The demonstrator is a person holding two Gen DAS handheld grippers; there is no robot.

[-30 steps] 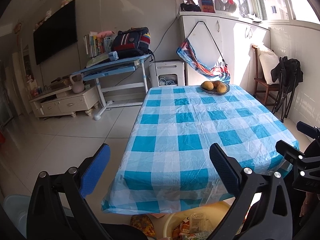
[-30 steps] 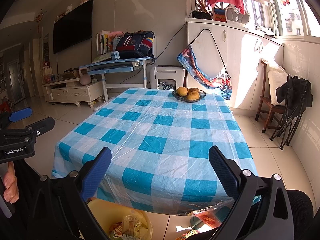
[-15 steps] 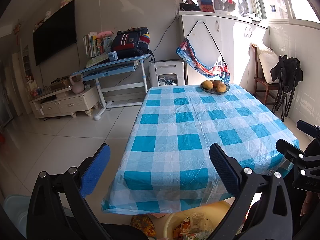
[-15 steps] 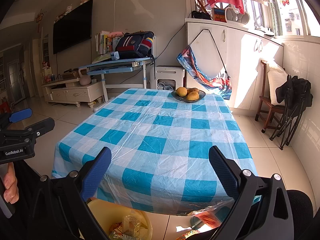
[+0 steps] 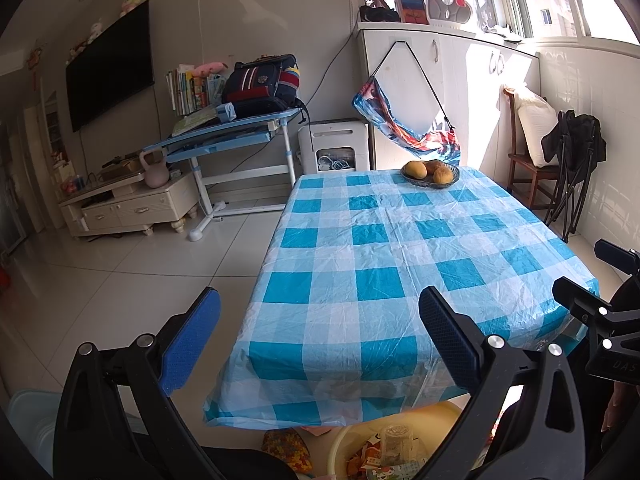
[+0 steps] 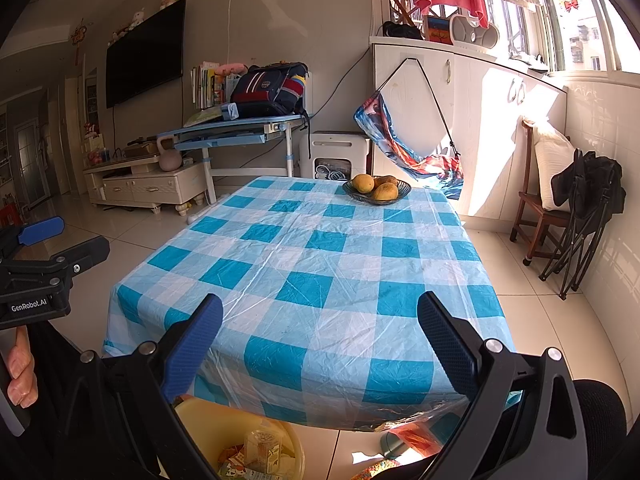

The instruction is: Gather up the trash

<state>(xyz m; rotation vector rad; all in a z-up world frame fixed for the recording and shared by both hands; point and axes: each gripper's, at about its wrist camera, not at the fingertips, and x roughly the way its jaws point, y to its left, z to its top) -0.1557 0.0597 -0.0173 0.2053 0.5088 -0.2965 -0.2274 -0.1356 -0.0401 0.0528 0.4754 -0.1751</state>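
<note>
Below both sets of fingers, past the table's near edge, a round yellow plastic basin (image 5: 436, 414) holds wrappers and a clear cup. Left gripper (image 5: 320, 336) and right gripper (image 6: 320, 338) hover spread, empty, above the blue-checked tablecloth (image 6: 320, 272), the left seemingly nearer.

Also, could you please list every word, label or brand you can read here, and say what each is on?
"GenRobot.AI": on the left gripper, seen from the right wrist.
"DAS": partial letters on the right gripper, cut off at the frame edge.
Wrappers in the yellow basin and book spines: too small to read.
</note>
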